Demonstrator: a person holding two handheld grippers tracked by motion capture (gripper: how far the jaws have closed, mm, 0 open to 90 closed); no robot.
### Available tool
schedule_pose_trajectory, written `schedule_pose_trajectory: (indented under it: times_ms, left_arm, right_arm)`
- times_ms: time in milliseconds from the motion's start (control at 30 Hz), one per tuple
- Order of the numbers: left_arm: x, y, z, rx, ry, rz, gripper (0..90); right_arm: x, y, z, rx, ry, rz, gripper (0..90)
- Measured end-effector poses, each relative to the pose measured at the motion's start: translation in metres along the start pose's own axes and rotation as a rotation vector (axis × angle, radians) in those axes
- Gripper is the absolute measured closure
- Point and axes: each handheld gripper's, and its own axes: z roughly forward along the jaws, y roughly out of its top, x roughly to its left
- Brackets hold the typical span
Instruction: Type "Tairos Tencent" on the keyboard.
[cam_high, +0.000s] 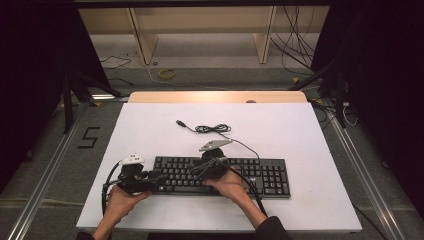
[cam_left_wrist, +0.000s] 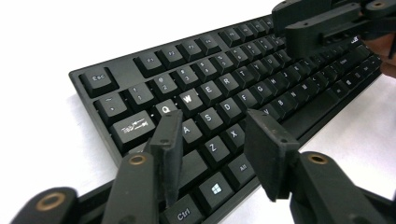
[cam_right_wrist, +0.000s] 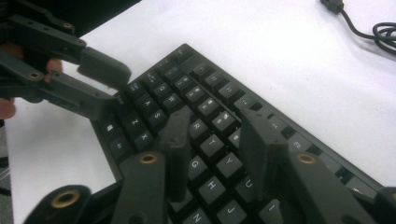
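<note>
Matt black plastic keyboard (cam_high: 220, 176)

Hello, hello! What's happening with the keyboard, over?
Left gripper open over keyboard left end. Right gripper open over middle keys. Nothing held. Cable coiled behind, clear.

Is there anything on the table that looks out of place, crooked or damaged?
Nothing stands out. The black keyboard lies flat and square to the near edge of the white table, with no key visibly missing. Its cable lies loosely coiled behind it, its plug free on the table. The left gripper and right gripper are open over the keys.
</note>
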Motion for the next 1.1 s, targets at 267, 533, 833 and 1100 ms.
schedule_pose_trajectory:
  times_ms: [267, 533, 833, 1100]
  left_arm:
    - [0.0, 0.007, 0.002, -0.031, 0.019, 0.005, 42.3]
    - [0.001, 0.014, 0.013, -0.025, 0.034, 0.016, 42.4]
    - [-0.004, 0.022, 0.024, -0.005, 0.031, 0.054, 63.0]
    - [-0.01, 0.028, 0.039, 0.039, 0.018, 0.1, 77.8]
  right_arm:
    - [-0.001, -0.003, -0.011, -0.011, 0.012, 0.004, 50.1]
    - [0.001, -0.013, -0.022, -0.012, 0.023, -0.003, 45.0]
    - [-0.001, -0.021, -0.032, -0.022, 0.017, -0.003, 43.7]
    - [-0.003, -0.025, -0.034, -0.021, 0.015, 0.003, 41.8]
